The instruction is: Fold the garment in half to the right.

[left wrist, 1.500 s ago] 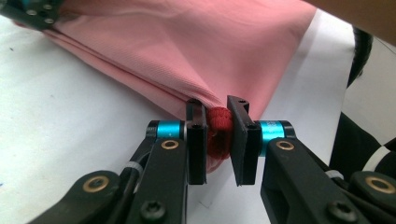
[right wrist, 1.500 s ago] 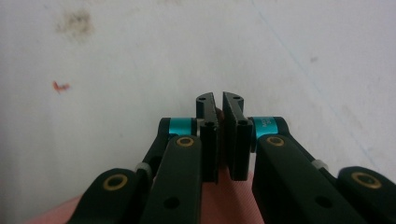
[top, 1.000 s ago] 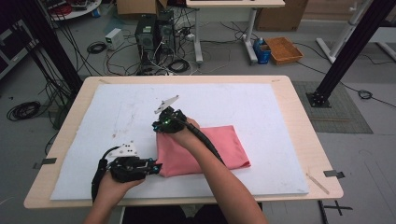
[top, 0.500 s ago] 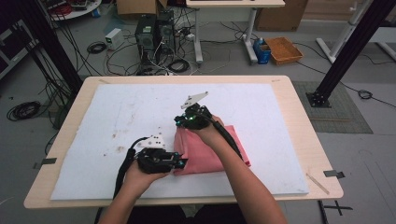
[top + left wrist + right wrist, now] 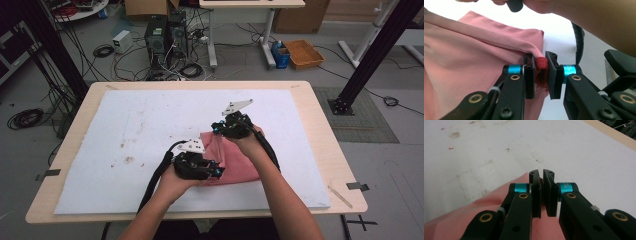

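nearest the person's edge of the table (image 5: 75, 212), the left gripper (image 5: 214, 172) sat at the near-left corner of the pink cloth (image 5: 240, 160), jaws clamped on it: in the left gripper view (image 5: 541, 72) a bunched fold of the cloth (image 5: 474, 57) was squeezed tight betw. the two black pads, w/ a taut ridge of fabric running away from the pinch. the cloth itself lay on the white mat (image 5: 150, 130) a bit right of the mat's centre, its left part drawn up into folds, its right part flat. at the cloth's far-left corner was the right gripper (image 5: 215, 129), also closed on the fabric; the right gripper view (image 5: 542, 187) showed its jaws nearly together w/ the cloth (image 5: 486, 210) edge caught betw. them, stained mat (image 5: 499, 150) beyond. past the cloth the mat was bare up to the far table edge, and beyond that, on the floor, stood computer towers (image 5: 162, 32) and cables.
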Available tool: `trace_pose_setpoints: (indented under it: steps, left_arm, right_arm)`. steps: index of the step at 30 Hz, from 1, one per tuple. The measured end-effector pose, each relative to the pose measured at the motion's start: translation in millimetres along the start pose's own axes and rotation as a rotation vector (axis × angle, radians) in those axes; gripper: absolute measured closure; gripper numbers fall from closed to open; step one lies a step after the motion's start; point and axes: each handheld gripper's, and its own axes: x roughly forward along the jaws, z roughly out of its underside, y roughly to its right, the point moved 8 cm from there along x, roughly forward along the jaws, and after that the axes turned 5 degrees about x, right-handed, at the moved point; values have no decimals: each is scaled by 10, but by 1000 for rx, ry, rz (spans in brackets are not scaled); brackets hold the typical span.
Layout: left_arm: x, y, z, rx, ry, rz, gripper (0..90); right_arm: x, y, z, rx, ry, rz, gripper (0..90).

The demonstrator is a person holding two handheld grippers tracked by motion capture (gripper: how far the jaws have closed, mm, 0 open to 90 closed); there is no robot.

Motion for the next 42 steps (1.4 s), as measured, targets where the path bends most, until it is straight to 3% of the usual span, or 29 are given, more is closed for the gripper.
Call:
trace_pose_setpoints:
  steps: [16, 32, 35, 40, 42]
  left_arm:
    - [552, 45, -209, 24, -63, 49, 785]
    - [988, 7, -249, 12, -122, 54, 785]
    - [1043, 6, -250, 9, -124, 47, 763]
    - [1007, -15, -309, 2, -81, 23, 588]
    - [947, -39, -343, 3, -58, 8, 561]
  right_arm:
    - [-306, 396, 412, 76, -18, 80, 859]
    - [-360, 530, 627, 105, -27, 109, 849]
    - [-377, 539, 648, 106, -27, 113, 803]
    - [-457, 543, 669, 129, -9, 118, 656]
    - [-508, 530, 664, 136, 10, 120, 596]
